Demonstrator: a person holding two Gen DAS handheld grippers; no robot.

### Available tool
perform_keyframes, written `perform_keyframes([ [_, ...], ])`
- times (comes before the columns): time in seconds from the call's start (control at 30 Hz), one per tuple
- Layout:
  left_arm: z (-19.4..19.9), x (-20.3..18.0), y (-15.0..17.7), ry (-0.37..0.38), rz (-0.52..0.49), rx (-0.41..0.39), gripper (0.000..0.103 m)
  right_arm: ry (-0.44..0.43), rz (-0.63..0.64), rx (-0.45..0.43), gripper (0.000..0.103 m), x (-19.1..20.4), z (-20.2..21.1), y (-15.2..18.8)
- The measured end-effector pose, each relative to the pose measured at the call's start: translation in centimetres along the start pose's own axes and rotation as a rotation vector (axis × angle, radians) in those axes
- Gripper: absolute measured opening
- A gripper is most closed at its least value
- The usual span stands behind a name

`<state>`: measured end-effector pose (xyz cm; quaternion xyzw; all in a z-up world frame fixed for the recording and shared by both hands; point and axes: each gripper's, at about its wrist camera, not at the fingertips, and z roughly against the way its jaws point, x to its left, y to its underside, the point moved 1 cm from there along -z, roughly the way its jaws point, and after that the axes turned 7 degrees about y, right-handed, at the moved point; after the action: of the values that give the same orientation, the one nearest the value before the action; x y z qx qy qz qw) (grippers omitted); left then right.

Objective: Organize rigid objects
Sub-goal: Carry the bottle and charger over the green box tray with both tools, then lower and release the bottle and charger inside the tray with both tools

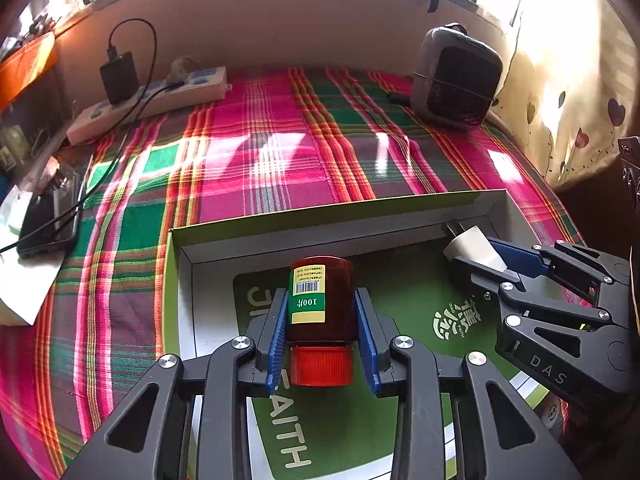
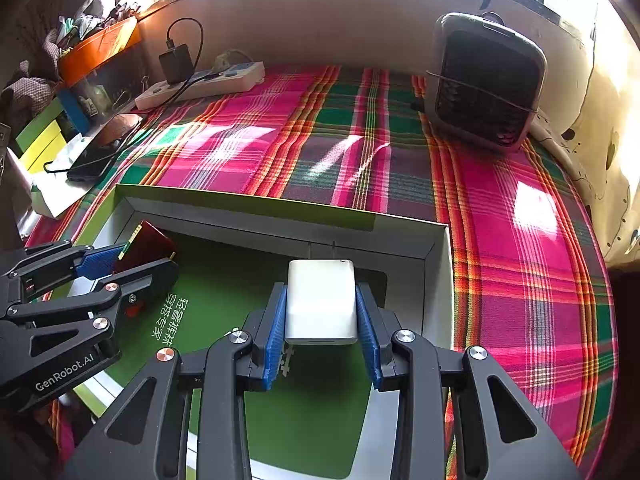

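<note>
Low in each wrist frame, the left gripper [image 1: 322, 320] clamps a red-capped pill bottle [image 1: 320, 300] while the right gripper [image 2: 321, 320] clamps a white charger plug [image 2: 321, 300], both above the green-lined box [image 1: 340, 222].

the red bottle [image 1: 321, 300] carries a yellow-green label reading "100片" beside a barcode. the green sheet [image 1: 400, 292] in the box shows "faith", larger at its 6 o'clock end. the right tongs [image 1: 496, 258] read "das"; the left tongs [image 2: 132, 258] read "genrobot.ai".
</note>
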<state>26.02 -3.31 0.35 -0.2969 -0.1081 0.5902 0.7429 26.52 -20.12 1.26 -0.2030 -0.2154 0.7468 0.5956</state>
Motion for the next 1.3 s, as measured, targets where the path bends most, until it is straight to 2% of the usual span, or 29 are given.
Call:
perform_keyframes([
  [0.8, 0.1, -0.1, 0.1, -0.015, 0.006, -0.002, 0.032, 0.003, -0.024, -0.017, 0.036, -0.2, 0.3, 0.1],
  [1.0, 1.0, -0.2, 0.3, -0.001, 0.024, -0.018, 0.042, 0.003, -0.046, -0.044, 0.046, -0.4, 1.4, 0.2],
  [1.3, 4.3, -0.3, 1.0, 0.009, 0.036, -0.075, 0.046, -0.011, -0.070, -0.079, 0.048, -0.5, 3.8, 1.1],
])
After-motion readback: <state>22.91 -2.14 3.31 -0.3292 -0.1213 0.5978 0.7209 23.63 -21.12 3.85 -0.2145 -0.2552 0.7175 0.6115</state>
